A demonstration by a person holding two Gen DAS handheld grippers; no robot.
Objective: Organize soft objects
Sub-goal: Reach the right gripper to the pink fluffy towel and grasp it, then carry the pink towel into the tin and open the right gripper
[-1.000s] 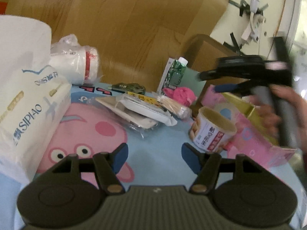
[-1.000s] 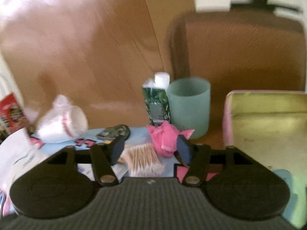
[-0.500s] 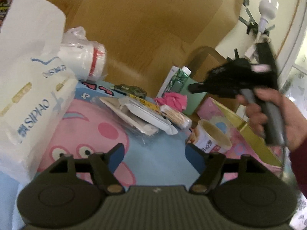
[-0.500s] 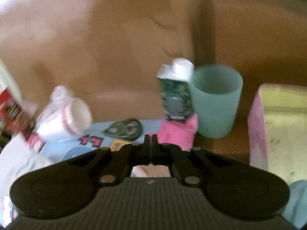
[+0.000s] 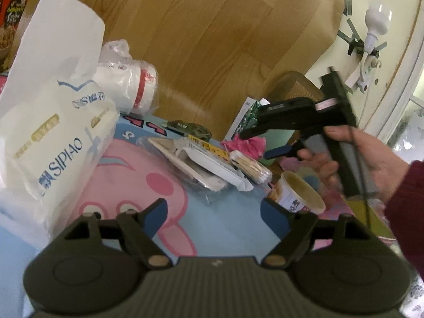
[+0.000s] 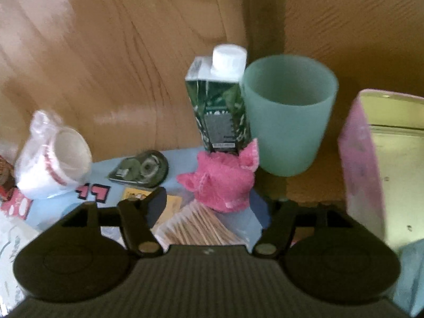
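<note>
The right gripper point(image 6: 212, 206) is now spreading its jaws again after standing fully closed half a second ago, and it has dropped closer to the fuzzy pink plush toy point(image 6: 222, 182). The toy is lying on the blue cartoon-print mat point(image 6: 180, 159), touching the foot of the green-and-white drink carton point(image 6: 220, 108) and just beside the pale green plastic cup point(image 6: 288, 114). It is ahead of the blue pads, not between them; only a clear pack of cotton swabs point(image 6: 196, 228) is showing in the gap. This reads as an approach being lined up for picking the toy.

The left gripper point(image 5: 212, 212) is also widening its jaws, with nothing between them but the mat, and it is hovering near the white tissue pack printed SIPIAO point(image 5: 50, 137).

In the left wrist view, the right gripper's body point(image 5: 296, 116) and the person's hand point(image 5: 352, 153) are covering most of the carton and cup. The toy point(image 5: 249, 143) is only partly showing there. The pink-sided tin box point(image 6: 363, 164) is cut off at the frame edge, and its contents are not readable. The right wrist view is blurred.
</note>
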